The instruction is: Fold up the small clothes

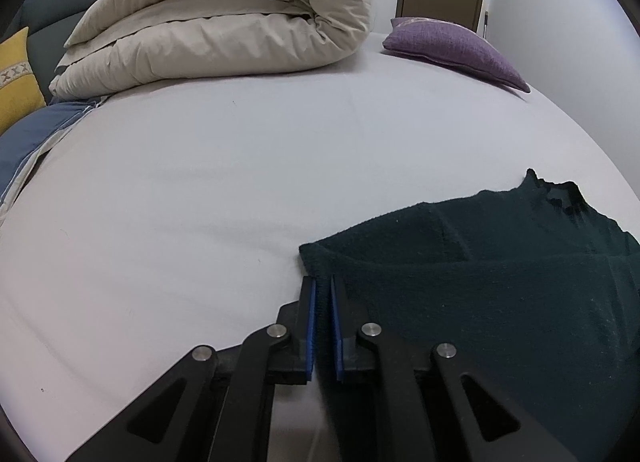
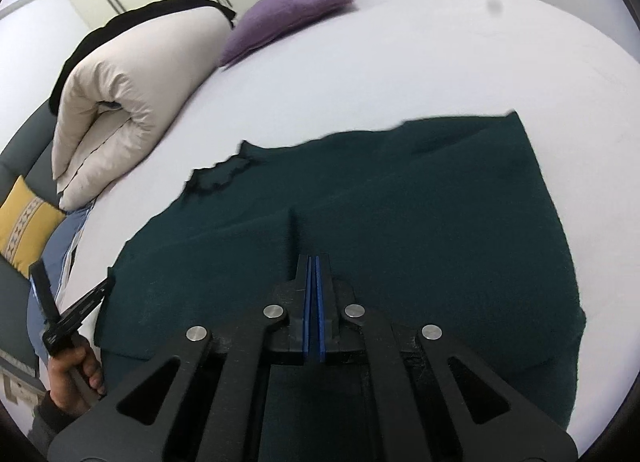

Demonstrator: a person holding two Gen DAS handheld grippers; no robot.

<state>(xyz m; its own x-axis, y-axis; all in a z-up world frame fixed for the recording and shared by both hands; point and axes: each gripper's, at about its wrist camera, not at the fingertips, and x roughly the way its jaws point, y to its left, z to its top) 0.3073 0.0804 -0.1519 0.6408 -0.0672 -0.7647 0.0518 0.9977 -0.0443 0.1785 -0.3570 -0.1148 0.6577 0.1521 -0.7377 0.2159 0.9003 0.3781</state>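
Two grippers, both pinched down on the same dark green knitted garment [image 2: 400,214], which lies spread on the pale bedsheet [image 1: 200,202] with its scalloped neckline toward the rolled beige duvet [image 1: 224,22]. The left gripper [image 1: 322,282] has its blue pads nearly together with a thin edge of knit caught between them, right at the garment's near left corner. The right gripper [image 2: 313,260] is fully closed, and a ridge of fabric stands up just ahead of its tips, so it looks to be clamped on a pinch near the middle of the cloth; in its view the person's left hand [image 2: 76,370] shows low at the left, wrapped round the other tool's handle. The step, as I read it, is carrying a fold across. To do it well, both pinches want to rise together and travel level, keeping the held edge taut so the knit does not sag or bunch. Soft wool like this slips, so keep the squeeze firm and lay the edge square before letting go, clear of the purple cushion [image 2: 288,10].
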